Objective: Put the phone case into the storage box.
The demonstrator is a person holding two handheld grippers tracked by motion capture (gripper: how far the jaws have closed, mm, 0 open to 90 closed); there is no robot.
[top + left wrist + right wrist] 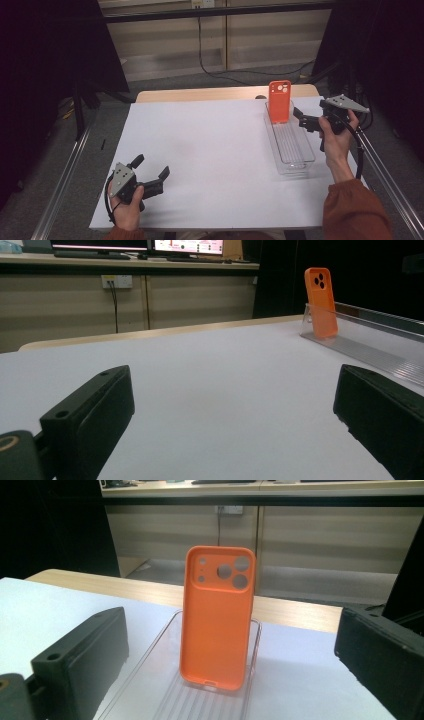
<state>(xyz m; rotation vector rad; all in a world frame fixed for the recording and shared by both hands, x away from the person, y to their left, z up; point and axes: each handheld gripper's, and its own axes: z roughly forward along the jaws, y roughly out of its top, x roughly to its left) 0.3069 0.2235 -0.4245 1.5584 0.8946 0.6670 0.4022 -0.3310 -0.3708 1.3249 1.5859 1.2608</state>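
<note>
Approach step: right gripper [301, 119] w/ jaws apart faces orange phone case [279, 101] upright in clear tray [295, 150]; next, straddle & clamp it; left gripper [151, 172] idle, jaws apart.

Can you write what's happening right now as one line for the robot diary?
orange phone case: standing in clear tray | right gripper: open, beside case, not touching | left gripper: open, near table edge, holding nothing

a wooden table [200, 94] carries a white sheet [210, 160] over most of its top; a clear tray [292, 150] lies on the sheet's right side.
</note>
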